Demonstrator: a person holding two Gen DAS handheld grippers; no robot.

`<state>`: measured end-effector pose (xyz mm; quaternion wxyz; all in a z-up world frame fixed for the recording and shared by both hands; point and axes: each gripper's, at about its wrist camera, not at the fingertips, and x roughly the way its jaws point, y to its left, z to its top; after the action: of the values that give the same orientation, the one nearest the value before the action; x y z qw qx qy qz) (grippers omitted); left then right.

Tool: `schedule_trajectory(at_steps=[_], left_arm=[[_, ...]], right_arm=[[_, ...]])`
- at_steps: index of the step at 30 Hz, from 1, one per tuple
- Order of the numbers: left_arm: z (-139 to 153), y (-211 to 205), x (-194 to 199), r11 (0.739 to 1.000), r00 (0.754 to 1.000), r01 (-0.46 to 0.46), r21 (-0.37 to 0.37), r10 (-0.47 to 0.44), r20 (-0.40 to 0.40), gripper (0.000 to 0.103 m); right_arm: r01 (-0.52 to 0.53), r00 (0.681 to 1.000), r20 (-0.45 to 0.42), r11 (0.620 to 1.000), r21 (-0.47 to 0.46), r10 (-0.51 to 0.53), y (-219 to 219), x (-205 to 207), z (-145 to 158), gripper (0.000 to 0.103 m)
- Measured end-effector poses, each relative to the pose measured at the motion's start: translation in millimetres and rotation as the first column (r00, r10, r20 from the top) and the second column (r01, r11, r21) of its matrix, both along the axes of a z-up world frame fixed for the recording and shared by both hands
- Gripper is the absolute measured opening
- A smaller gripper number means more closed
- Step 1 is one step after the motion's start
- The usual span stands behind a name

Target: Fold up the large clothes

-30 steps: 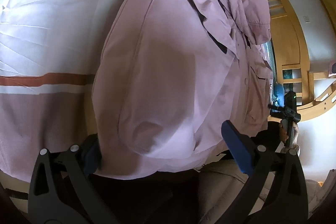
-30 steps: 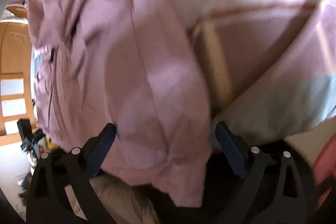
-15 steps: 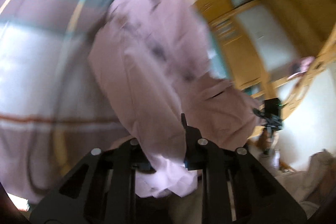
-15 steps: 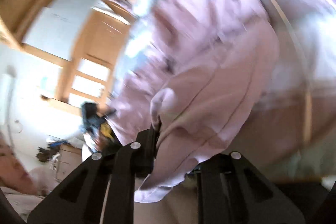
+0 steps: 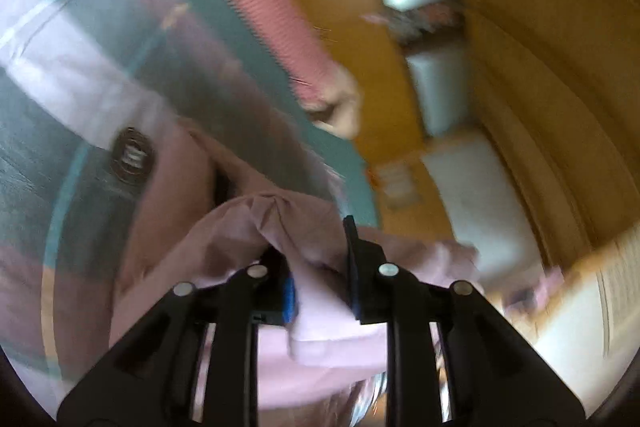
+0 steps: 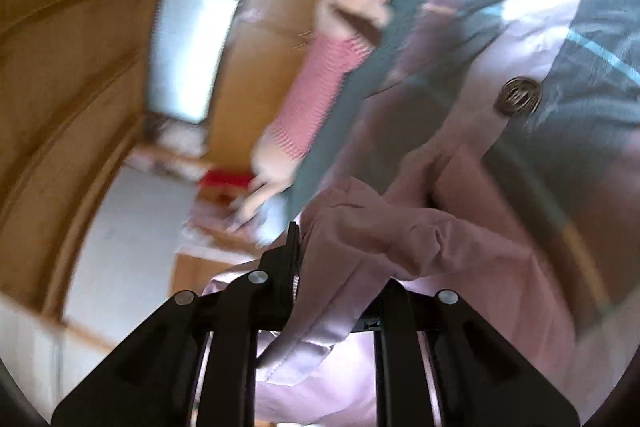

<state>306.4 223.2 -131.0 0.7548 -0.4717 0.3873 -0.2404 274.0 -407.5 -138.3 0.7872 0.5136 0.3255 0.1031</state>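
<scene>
Above the striped bedspread (image 5: pixel 80 39), your left gripper (image 5: pixel 320 267) and right gripper (image 6: pixel 340 287) are pinching the pink garment (image 6: pixel 420 247); the left jaws are opening slightly, so keep both hems level.

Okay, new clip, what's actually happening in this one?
A person is folding a large pink garment over a bed, working a pair of tongs in each hand. The left tongs have fabric bunched between them, though their jaws are easing open; the right tongs are shut on another part. A striped plush toy lies on the bedspread beyond. Both views are blurred.
</scene>
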Motion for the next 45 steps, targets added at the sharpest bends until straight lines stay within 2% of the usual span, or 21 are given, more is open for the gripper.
schedule_trajectory(at_steps=[3, 6, 8, 10, 12, 14, 15, 17, 18, 19, 20, 23, 25, 26, 28, 31, 33, 34, 37, 41, 45], left_arm=[[-56.2, 8.0, 19.3, 0.986, 0.978, -0.141, -0.091, 0.124, -0.168, 0.037], [-75.6, 33.9, -5.0, 0.955, 0.960, -0.244, -0.167, 0.214, -0.180, 0.072], [-67.1, 43.2, -35.9, 0.942, 0.947, -0.303, -0.142, 0.280, -0.161, 0.076], [-37.1, 26.7, -70.9, 0.956, 0.955, -0.294, 0.009, 0.294, -0.041, 0.083], [-9.6, -19.1, -84.7, 0.931, 0.969, -0.246, 0.270, 0.245, 0.039, 0.087], [-0.6, -67.5, -90.9, 0.907, 0.989, -0.139, 0.397, 0.105, 0.106, 0.088], [-1.2, -83.4, -94.7, 0.886, 0.991, -0.112, 0.449, 0.065, 0.119, 0.088], [-8.3, -119.8, -98.0, 0.786, 0.992, -0.096, 0.611, 0.026, 0.123, 0.088], [-16.5, -132.4, -94.6, 0.742, 0.993, -0.094, 0.664, 0.026, 0.112, 0.087], [-21.9, -137.0, -91.3, 0.731, 0.995, -0.090, 0.677, 0.030, 0.100, 0.084], [-29.9, -139.8, -86.8, 0.718, 0.996, -0.087, 0.690, 0.044, 0.080, 0.082], [-44.3, -138.8, -77.6, 0.674, 0.994, -0.106, 0.731, 0.093, 0.059, 0.077], [-47.7, -137.5, -75.2, 0.665, 0.991, -0.121, 0.737, 0.123, 0.052, 0.077], [-47.5, -134.0, -78.0, 0.672, 0.990, -0.125, 0.730, 0.136, 0.045, 0.077], [-49.4, -129.8, -83.8, 0.672, 0.987, -0.129, 0.729, 0.157, 0.031, 0.077], [-52.1, -130.0, -85.1, 0.632, 0.990, -0.123, 0.765, 0.133, 0.049, 0.078], [-54.1, -130.6, -88.9, 0.604, 0.990, -0.126, 0.787, 0.132, 0.058, 0.079], [-54.7, -129.0, -89.8, 0.599, 0.989, -0.124, 0.791, 0.136, 0.052, 0.079], [-59.6, -122.8, -82.8, 0.602, 0.989, -0.113, 0.791, 0.148, 0.028, 0.080], [-54.3, -119.8, -85.4, 0.621, 0.991, -0.103, 0.777, 0.132, 0.026, 0.083], [-58.7, -114.2, -84.6, 0.641, 0.992, -0.085, 0.763, 0.130, 0.001, 0.084]], right_arm=[[0.046, 0.993, -0.112, 0.999, 0.028, -0.043, 4.2, 28.7, -51.1, 0.024], [0.040, 0.991, -0.126, 0.998, 0.041, -0.034, 3.5, 34.5, -77.8, 0.030], [0.003, 0.992, -0.123, 0.999, 0.040, 0.002, 0.6, 37.8, -81.7, 0.031], [-0.022, 0.993, -0.116, 0.997, 0.070, 0.030, -9.1, 39.9, -78.4, 0.035], [-0.019, 0.995, -0.096, 0.994, 0.107, 0.030, -18.3, 31.5, -67.1, 0.047], [0.066, 0.995, -0.078, 0.995, 0.080, -0.060, -29.1, 16.7, -50.0, 0.082], [0.121, 0.990, -0.071, 0.992, 0.037, -0.118, -36.2, 8.7, -42.9, 0.087], [0.219, 0.974, -0.033, 0.970, -0.107, -0.224, -43.3, -9.7, -19.1, 0.089], [0.215, 0.976, 0.006, 0.952, -0.216, -0.219, -35.9, -17.4, -2.0, 0.089], [0.180, 0.983, 0.033, 0.928, -0.325, -0.179, -20.0, -20.8, 13.1, 0.089], [0.117, 0.993, 0.064, 0.881, -0.459, -0.099, 8.9, -23.7, 29.9, 0.086], [-0.027, 0.990, 0.084, 0.732, -0.681, 0.115, 93.7, -33.7, 49.2, 0.081], [-0.142, 0.957, 0.066, 0.655, -0.743, 0.283, 160.8, -37.4, 50.7, 0.081], [-0.196, 0.933, 0.050, 0.620, -0.760, 0.356, 193.3, -39.1, 49.0, 0.081], [-0.253, 0.891, 0.024, 0.539, -0.803, 0.453, 250.2, -39.7, 43.8, 0.081], [-0.311, 0.858, -0.048, 0.443, -0.841, 0.511, 305.6, -21.8, 25.9, 0.079], [-0.317, 0.880, -0.122, 0.376, -0.870, 0.459, 325.2, 4.9, 3.6, 0.078], [-0.312, 0.892, -0.139, 0.365, -0.877, 0.430, 326.6, 17.8, -6.2, 0.078], [-0.314, 0.913, -0.160, 0.399, -0.862, 0.375, 322.1, 46.0, -26.2, 0.085], [-0.299, 0.922, -0.189, 0.309, -0.903, 0.338, 337.7, 55.9, -41.2, 0.091], [-0.297, 0.922, -0.190, 0.301, -0.906, 0.337, 337.7, 58.3, -49.3, 0.093]])
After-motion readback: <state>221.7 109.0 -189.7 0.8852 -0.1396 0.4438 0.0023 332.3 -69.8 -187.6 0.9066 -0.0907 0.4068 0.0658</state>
